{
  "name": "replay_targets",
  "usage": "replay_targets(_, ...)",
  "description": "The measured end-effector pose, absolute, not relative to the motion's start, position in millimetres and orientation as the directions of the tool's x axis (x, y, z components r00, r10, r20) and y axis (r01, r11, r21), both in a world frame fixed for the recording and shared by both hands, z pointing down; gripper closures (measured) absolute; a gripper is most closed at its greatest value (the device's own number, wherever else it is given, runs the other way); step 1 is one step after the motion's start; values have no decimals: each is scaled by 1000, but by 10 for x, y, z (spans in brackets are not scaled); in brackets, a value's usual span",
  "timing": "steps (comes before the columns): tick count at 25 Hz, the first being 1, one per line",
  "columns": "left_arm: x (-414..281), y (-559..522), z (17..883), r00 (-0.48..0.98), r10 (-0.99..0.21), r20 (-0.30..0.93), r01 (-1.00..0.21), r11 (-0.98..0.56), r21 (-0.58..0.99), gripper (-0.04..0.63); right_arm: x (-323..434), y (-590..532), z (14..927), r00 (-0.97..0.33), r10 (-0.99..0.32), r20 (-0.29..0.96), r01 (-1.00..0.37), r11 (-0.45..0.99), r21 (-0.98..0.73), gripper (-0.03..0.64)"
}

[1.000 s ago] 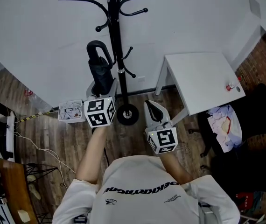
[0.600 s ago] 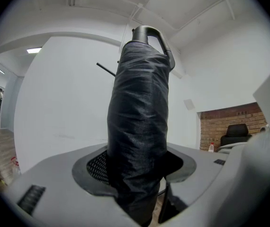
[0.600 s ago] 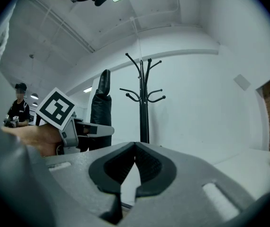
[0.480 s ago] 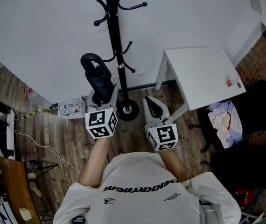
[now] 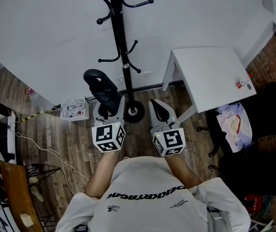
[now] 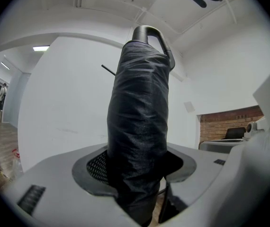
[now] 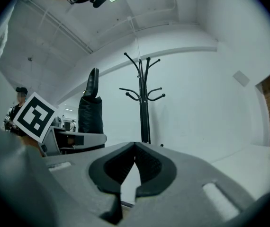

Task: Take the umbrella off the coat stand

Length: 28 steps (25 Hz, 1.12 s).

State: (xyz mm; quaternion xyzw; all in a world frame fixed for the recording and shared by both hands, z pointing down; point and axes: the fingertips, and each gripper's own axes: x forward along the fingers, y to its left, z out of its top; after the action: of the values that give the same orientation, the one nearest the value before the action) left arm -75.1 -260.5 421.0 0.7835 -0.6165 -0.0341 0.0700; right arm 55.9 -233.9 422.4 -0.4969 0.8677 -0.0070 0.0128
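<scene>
The black folded umbrella (image 5: 104, 87) stands upright in my left gripper (image 5: 108, 113), which is shut on its lower part. In the left gripper view the umbrella (image 6: 139, 122) fills the middle, its curved handle (image 6: 150, 32) on top, and both pads of the left gripper (image 6: 137, 169) press on the fabric. The umbrella hangs apart from the black coat stand (image 5: 124, 57), to the left of its pole and below its hooks. My right gripper (image 5: 160, 113) is shut and holds nothing, just right of the stand's base (image 5: 132, 112). The right gripper (image 7: 135, 149) view shows the stand (image 7: 145, 105) ahead and the umbrella (image 7: 90, 110) at left.
A white table (image 5: 206, 76) stands to the right of the stand, with a small bottle (image 5: 240, 85) near its edge. A white box (image 5: 74, 109) sits on the wood floor at left, with cables beside it. Dark furniture (image 5: 268, 129) fills the right side.
My left gripper has drawn back toward the person with the umbrella, away from the stand's hooks and pole. The right gripper has stayed where it was.
</scene>
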Motion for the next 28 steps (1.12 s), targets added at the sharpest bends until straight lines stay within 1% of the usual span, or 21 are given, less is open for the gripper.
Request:
replay_targets(16, -606, -2389, 4324, 234, -972, 11, -961, -229, 153, 337, 561, -2385, 4281, -503, -864, -12, -864, 503, -28, 618)
replay_targets(28, -554, -2285, 4411, 231, -973, 18, -963, -225, 148, 337, 577, -2364, 4309, -503, -864, -8, -864, 503, -24, 618)
